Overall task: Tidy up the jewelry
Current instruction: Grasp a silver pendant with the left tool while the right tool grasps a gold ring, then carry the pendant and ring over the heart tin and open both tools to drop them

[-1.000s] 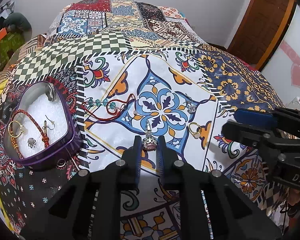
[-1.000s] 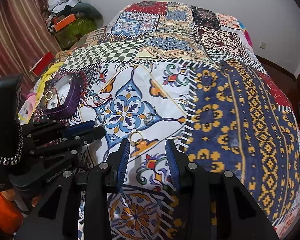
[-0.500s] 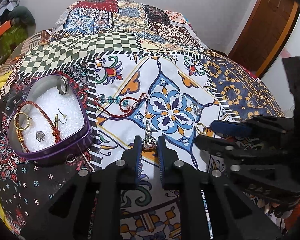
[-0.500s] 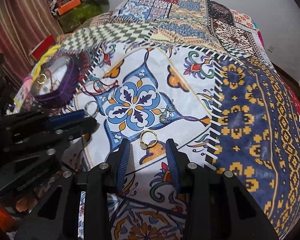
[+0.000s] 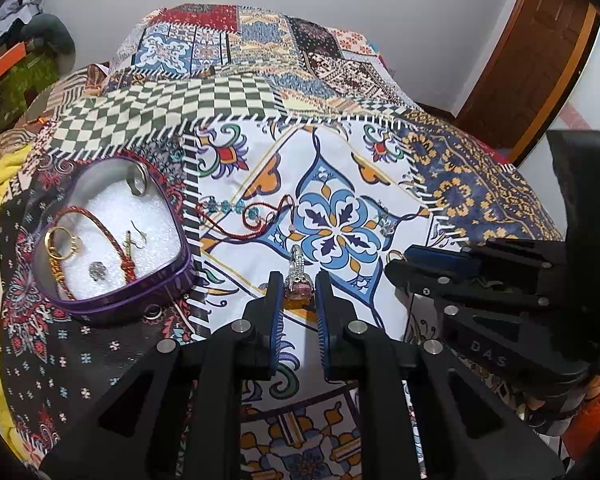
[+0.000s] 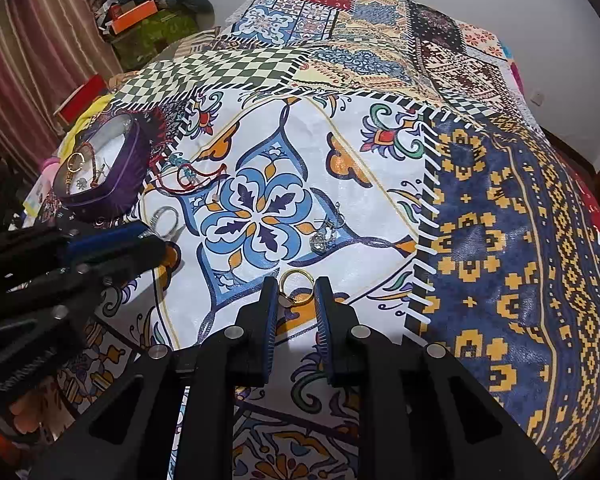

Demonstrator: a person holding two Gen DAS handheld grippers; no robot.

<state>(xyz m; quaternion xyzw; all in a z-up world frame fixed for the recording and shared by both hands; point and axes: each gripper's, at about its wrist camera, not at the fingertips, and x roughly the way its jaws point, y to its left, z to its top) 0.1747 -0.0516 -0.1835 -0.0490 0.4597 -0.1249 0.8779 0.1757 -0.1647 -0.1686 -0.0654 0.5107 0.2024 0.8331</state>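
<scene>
A silver ring with a pink stone [image 5: 299, 278] lies on the patterned cloth between the tips of my left gripper [image 5: 299, 288], which is open around it. In the right wrist view a gold ring [image 6: 296, 272] lies between the tips of my right gripper [image 6: 296, 294], also open. The heart-shaped purple tin [image 5: 172, 276] at left has white foam inside, with a gold ring, a red braided cord, an earring hook and small silver pieces on it. A red cord bracelet with teal beads [image 5: 240, 212] and a silver earring [image 5: 384, 222] lie on the cloth.
The patchwork cloth [image 5: 340, 148] drapes over a rounded surface and falls away at right and in front. My right gripper [image 5: 398, 268] sits close beside the left one. A small loop [image 5: 153, 313] lies by the tin. Clutter and a curtain [image 6: 40, 52] stand at left.
Both grippers have moved forward and lower. The right gripper's tips now flank the gold ring, which lay ahead of them before. The pink-stone ring stays between the left tips.
</scene>
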